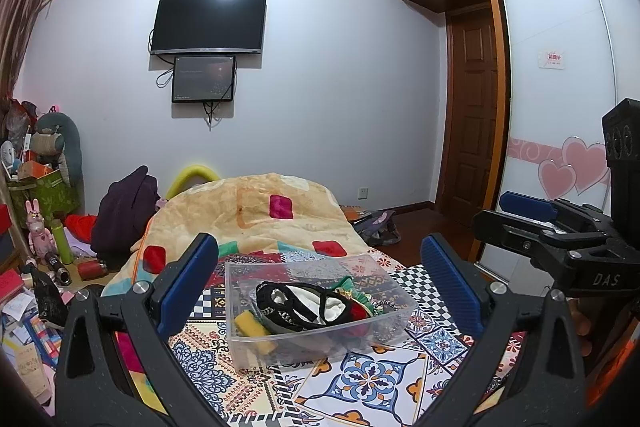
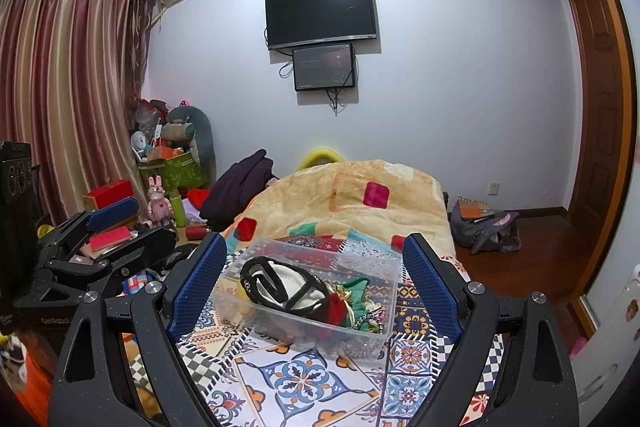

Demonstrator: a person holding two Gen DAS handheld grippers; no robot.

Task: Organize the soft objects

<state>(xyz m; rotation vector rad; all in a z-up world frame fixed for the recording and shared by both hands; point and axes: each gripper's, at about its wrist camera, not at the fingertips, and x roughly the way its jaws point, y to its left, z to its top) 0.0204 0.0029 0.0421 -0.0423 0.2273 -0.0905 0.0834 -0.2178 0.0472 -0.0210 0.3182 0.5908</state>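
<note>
A clear plastic bin (image 1: 240,307) (image 2: 390,283) sits on the patterned bed cover. It holds a black-and-white fabric piece (image 1: 296,301) (image 2: 280,285), a yellow sponge (image 1: 252,327), a red and green soft item (image 2: 348,301) and dark bead-like bits. My left gripper (image 1: 320,291) is open and empty, raised just before the bin. My right gripper (image 2: 316,287) is open and empty, also raised before the bin. Each gripper shows at the edge of the other's view: the right one in the left wrist view (image 1: 560,227), the left one in the right wrist view (image 2: 108,231).
A folded beige blanket (image 1: 260,211) (image 2: 352,203) lies behind the bin. A dark garment (image 1: 124,211) sits at the bed's left. Cluttered boxes and toys (image 2: 168,163) fill the left corner. A bag (image 2: 484,227) lies on the wooden floor at right. A wardrobe (image 1: 560,87) stands right.
</note>
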